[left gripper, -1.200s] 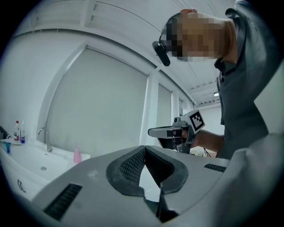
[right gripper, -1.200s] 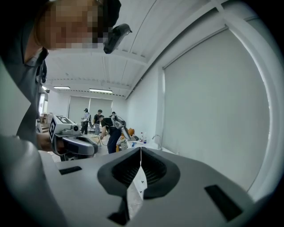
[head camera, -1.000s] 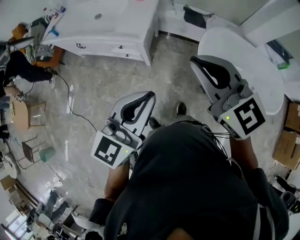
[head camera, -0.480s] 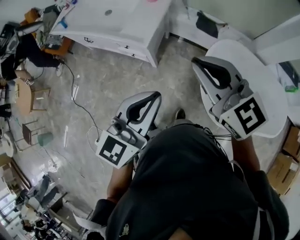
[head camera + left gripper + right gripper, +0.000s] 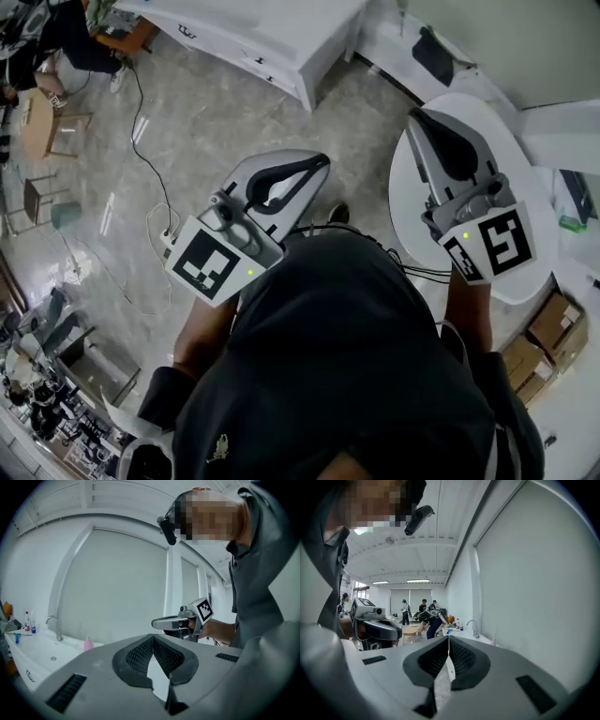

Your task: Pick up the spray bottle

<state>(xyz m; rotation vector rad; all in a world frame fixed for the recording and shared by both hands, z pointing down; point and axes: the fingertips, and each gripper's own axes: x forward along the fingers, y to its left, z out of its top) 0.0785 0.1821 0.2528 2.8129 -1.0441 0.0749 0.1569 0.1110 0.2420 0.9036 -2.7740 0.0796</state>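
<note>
Both grippers are held out level above the floor, in front of the person's dark shirt. My left gripper [image 5: 324,160] is shut with nothing between its pads [image 5: 152,637]. My right gripper [image 5: 413,115] is also shut and empty [image 5: 448,637], and its tip hangs over the near rim of a round white table [image 5: 539,202]. A small pink bottle [image 5: 88,643] stands on the white sink counter [image 5: 42,651] beside the tap [image 5: 55,625], far from both grippers. I cannot tell whether it is a spray bottle. A small green object [image 5: 572,223] lies at the right edge.
The white counter [image 5: 281,37] runs along the top of the head view. A cable [image 5: 141,112] trails over the marble floor, with small stools [image 5: 42,197] at the left. Cardboard boxes [image 5: 553,328] sit at the right. People [image 5: 423,609] stand at the room's far end.
The person and both grippers have shifted across the room. The counter has slid toward the top edge of the head view, and the round table has come in under the right gripper. Both jaws stayed shut.
</note>
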